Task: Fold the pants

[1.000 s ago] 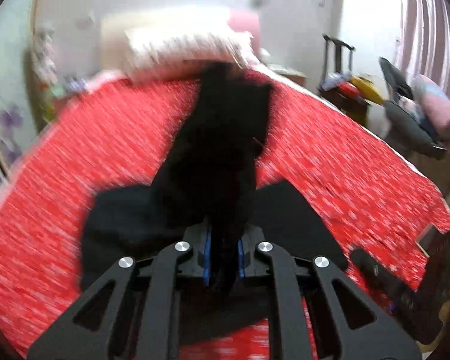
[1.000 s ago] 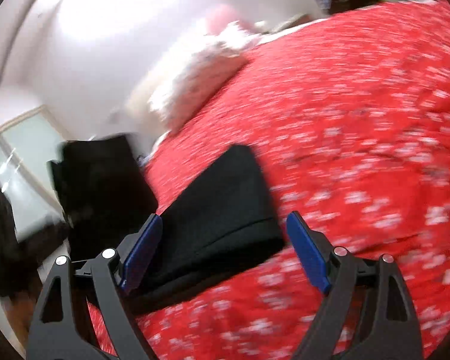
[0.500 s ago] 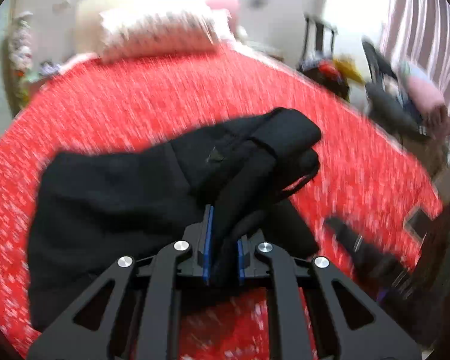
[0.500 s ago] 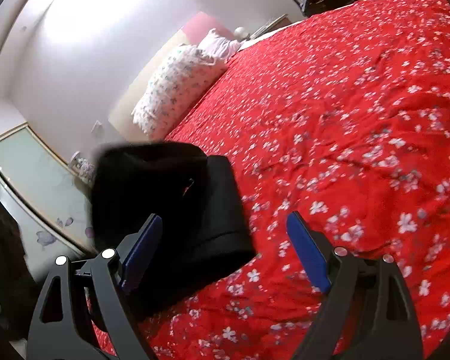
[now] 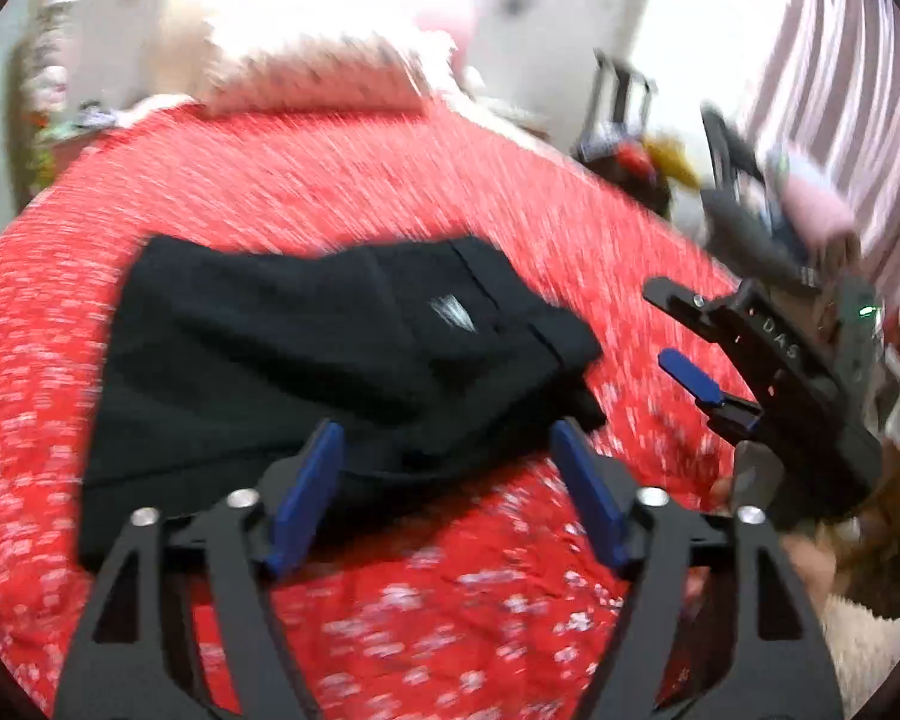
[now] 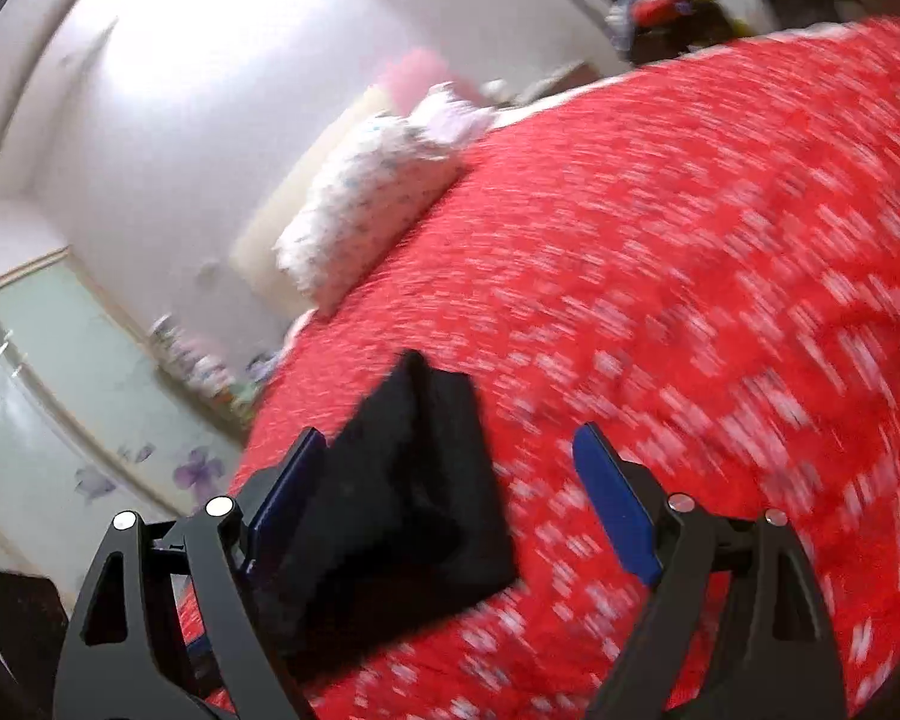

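Folded black pants (image 5: 306, 360) lying on red bedspread (image 5: 342, 192). Left gripper (image 5: 450, 480) jaws opening, nothing pinched. Right gripper (image 6: 450, 480) jaws spread wide, empty.

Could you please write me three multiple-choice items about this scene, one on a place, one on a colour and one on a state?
1. Where do the black pants lie?
A. on the red bedspread
B. on the floor
C. on the pillow

2. What colour are the pads of the left gripper?
A. green
B. blue
C. white

3. How do the jaws of the right gripper stand?
A. clamped on the pants
B. shut on nothing
C. wide apart, gripping nothing

Answers:
1 A: red flowered cloth surrounds the folded pants in both views.
2 B: both pads show blue in the left wrist view; those jaws are opening, clear of the pants.
3 C: the right pad stands over bare bedspread, well off the pants.
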